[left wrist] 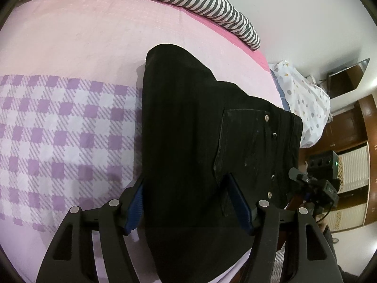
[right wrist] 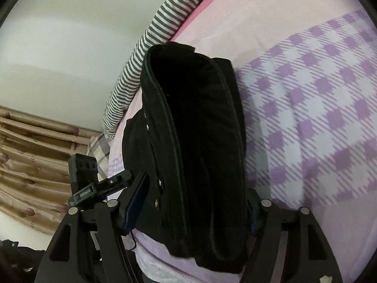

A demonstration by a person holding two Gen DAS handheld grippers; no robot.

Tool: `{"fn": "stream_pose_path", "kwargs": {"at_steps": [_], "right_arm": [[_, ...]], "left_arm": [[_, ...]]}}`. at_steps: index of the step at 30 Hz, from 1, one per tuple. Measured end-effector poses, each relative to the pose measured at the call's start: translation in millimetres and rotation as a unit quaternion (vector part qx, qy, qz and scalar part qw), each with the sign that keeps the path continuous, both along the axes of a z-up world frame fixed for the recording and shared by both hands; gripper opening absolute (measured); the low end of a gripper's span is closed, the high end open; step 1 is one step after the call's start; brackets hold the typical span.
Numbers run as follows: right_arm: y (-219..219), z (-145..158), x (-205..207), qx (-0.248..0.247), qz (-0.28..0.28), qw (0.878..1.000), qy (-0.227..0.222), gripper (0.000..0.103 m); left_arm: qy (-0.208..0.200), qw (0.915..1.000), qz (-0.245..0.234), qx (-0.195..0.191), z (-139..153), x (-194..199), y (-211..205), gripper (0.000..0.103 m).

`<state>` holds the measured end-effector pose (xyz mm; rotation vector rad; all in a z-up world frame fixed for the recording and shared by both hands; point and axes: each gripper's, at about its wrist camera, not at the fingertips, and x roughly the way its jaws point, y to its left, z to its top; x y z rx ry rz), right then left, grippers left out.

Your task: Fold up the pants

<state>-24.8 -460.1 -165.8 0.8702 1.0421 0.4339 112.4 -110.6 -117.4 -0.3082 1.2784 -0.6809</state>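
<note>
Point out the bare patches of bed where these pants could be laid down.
Free: the purple checked sheet left of the black pants, and the plain pink sheet beyond it, up to the striped blanket. Crowded: the right bed edge, where the dotted white bundle lies. Both the left tongs and right tongs straddle the pants.

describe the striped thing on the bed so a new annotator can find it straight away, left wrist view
Start from the bed's pink sheet and follow it to the far edge, by the white wall. The rolled striped bedding lies along that edge, beyond the black pants. Its narrow grey-and-white stripes set it apart from the purple checked cover and the dotted white bundle.
</note>
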Motion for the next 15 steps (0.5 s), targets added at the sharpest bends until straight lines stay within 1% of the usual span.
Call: {"fn": "stream_pose_path", "kwargs": {"at_steps": [3,4,6,8,10,13,15], "right_arm": [[2.9,-1.1,3.0,-0.01,0.0,1.0,0.002,0.052],[3.1,-2.6,3.8,-0.012,-0.004,1.0,0.006,0.045],[3.6,-4.6,3.1,-0.007,-0.013,1.0,0.01,0.043],[6.3,-4.5,3.3,-0.018,-0.016,1.0,0.009,0.042],[9.6,-3.5,3.5,-0.025,-0.018,0.999,0.01,0.042],[11.7,-3.6,5.2,-0.023,-0.026,0.999,0.019,0.042],[15.3,-0.9,4.3,-0.034,-0.032,0.999,0.016,0.04]], "left_arm": [[-0.012,0.9999,-0.008,0.009,0.3,-1.1,-3.7,0.066],[-0.016,0.9998,-0.008,0.012,0.1,-3.0,-2.8,0.063],[-0.027,0.9994,-0.011,0.021,0.5,-5.4,-4.2,0.058],[-0.038,0.9988,-0.013,0.027,1.7,-9.0,-6.4,0.05],[-0.053,0.9976,-0.019,0.039,4.1,-12.6,-10.8,0.044],[-0.074,0.9953,-0.023,0.059,6.6,-17.5,-15.2,0.039],[-0.089,0.9927,-0.027,0.076,9.0,-21.1,-20.8,0.037]]}}
